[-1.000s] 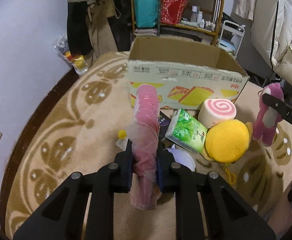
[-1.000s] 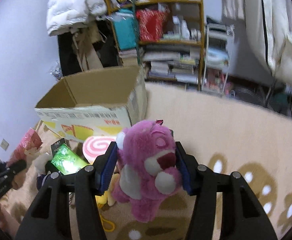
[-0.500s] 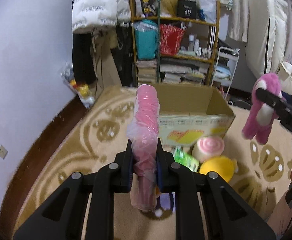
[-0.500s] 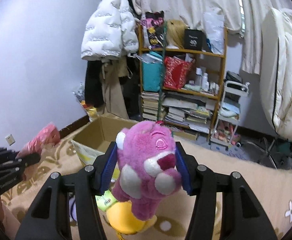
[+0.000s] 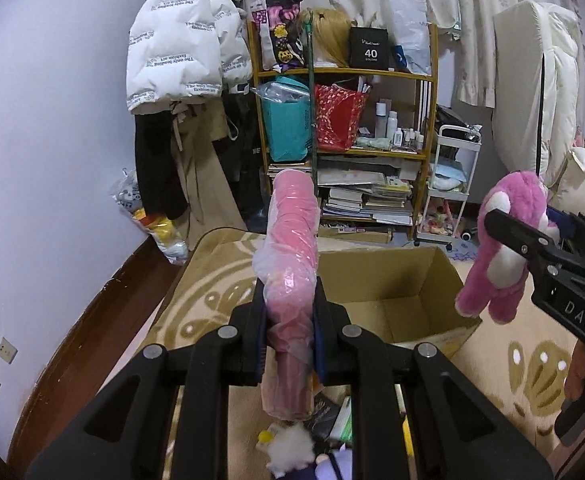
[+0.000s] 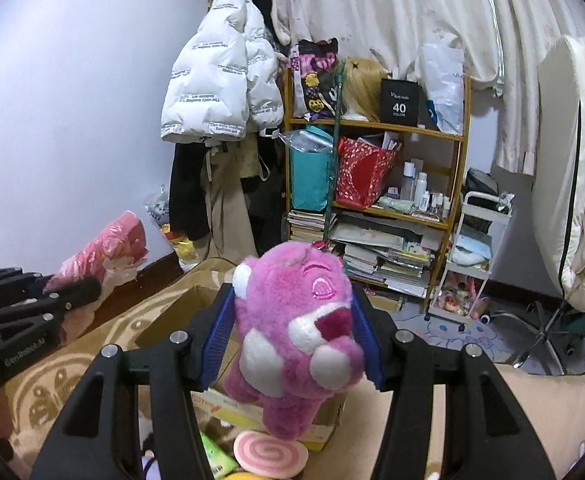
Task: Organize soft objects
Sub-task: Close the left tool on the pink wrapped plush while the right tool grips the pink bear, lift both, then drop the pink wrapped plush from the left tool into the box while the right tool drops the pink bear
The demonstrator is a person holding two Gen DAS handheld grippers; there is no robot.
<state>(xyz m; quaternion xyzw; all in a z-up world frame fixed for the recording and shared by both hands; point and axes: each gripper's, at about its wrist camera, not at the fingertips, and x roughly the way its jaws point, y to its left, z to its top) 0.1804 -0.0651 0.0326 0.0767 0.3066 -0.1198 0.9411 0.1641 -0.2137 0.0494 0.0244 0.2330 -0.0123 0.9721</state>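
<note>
Gaping cardboard box [image 5: 392, 280], jaws overhead clenched on pink roll [image 5: 292, 264] and pink bear [image 6: 296, 332].

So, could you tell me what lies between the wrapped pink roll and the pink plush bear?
In the left wrist view, the open cardboard box sits below the gap between the pink roll and the pink bear.

Each wrist camera looks forward along its own claw, raised above the floor. Both face the shelf [image 5: 346, 152] and share the cardboard box [image 6: 180, 312].
</note>
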